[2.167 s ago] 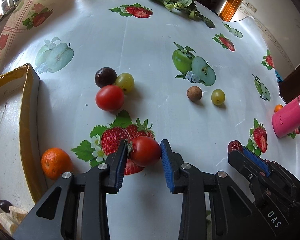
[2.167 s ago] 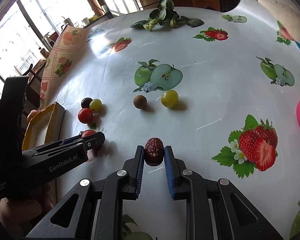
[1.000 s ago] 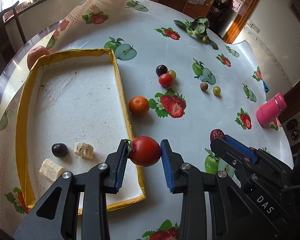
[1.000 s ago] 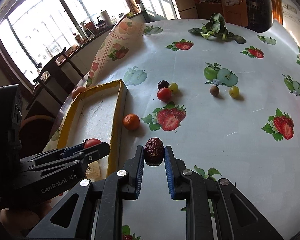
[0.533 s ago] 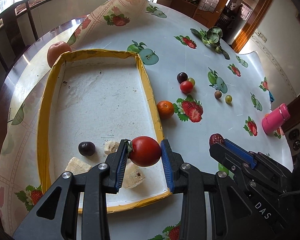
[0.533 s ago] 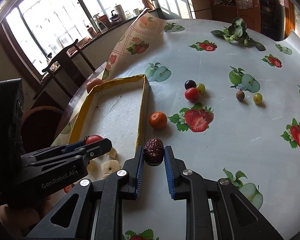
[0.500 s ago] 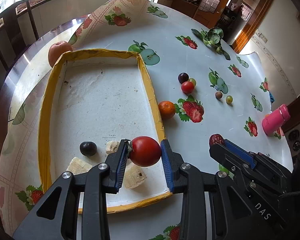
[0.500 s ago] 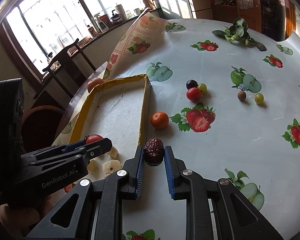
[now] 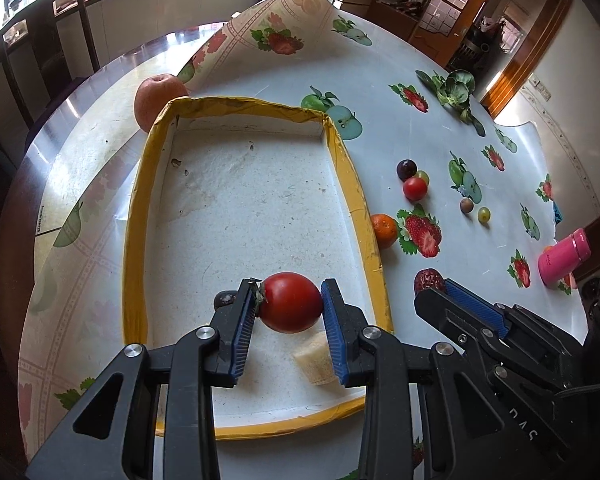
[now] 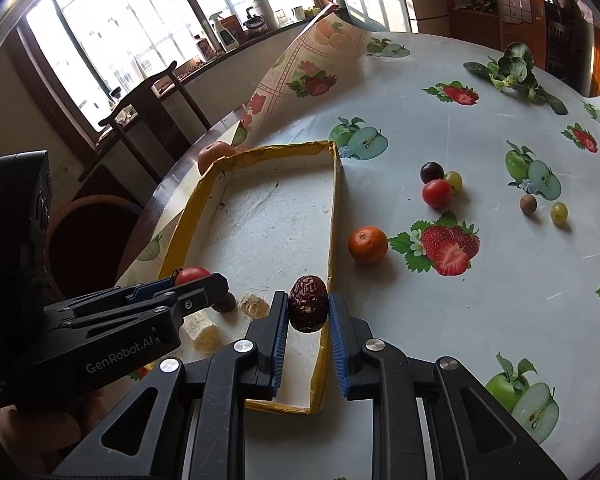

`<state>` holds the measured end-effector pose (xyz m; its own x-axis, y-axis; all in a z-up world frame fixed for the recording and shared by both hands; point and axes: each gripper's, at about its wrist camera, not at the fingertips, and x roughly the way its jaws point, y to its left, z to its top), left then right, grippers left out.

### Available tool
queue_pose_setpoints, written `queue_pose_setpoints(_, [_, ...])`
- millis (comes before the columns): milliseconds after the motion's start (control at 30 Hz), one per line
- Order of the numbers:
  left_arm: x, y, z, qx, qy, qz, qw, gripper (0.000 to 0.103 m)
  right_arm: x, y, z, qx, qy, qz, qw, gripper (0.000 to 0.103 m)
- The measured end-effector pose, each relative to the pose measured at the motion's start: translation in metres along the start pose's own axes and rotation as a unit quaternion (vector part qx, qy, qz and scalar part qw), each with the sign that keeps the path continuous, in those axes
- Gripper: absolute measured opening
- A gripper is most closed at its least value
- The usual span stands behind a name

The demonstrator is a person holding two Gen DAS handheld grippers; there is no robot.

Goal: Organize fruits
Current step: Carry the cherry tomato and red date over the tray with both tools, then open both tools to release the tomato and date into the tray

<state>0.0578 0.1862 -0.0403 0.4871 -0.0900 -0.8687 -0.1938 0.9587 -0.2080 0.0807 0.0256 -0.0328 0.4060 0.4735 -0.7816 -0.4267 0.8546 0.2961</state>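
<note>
Vinyl cloth printed with apples and strawberries covers the desk (image 9: 440, 128), and on it, filling the middle of the left wrist view, lies the yellow-rimmed tray (image 9: 350, 184), the place I judge the fruit is meant to go. Outside its right rim the tangerine (image 10: 367, 245), a small red tomato (image 10: 437, 193) and grapes wait, well apart from me. My left fingers (image 9: 288, 312) are narrowed around the tomato (image 9: 291, 302), held over the tray's lower part above a pale chunk of food (image 9: 315, 360), so that letting go would drop it inside. My right fingers (image 10: 308, 316) pinch the wrinkled red date (image 10: 308, 303) right at the tray's near rim, lower centre of the right wrist view, not yet clearly over the floor.
</note>
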Motion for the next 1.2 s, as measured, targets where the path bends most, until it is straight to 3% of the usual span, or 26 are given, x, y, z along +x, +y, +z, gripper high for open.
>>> queue_pose_setpoints(367, [0.022, 0.034, 0.024, -0.029, 0.005, 0.020, 0.9994, 0.030, 0.053, 0.024, 0.021, -0.025, 0.035, 0.015, 0.999, 0.020])
queue_pose_setpoints(700, [0.054, 0.036, 0.028, -0.026, 0.027, 0.024, 0.9990, 0.031, 0.097, 0.032, 0.020, -0.054, 0.068, 0.002, 0.996, 0.021])
queue_pose_setpoints(967, [0.069, 0.036, 0.023, -0.027, 0.047, 0.023, 0.9982, 0.031, 0.110, 0.031, 0.018, -0.060, 0.084, 0.000, 0.995, 0.021])
queue_pose_setpoints(1200, [0.069, 0.040, 0.020, -0.043, 0.053, 0.020, 0.9975, 0.036, 0.110, 0.027, 0.017, -0.054, 0.085, 0.004, 0.995, 0.030])
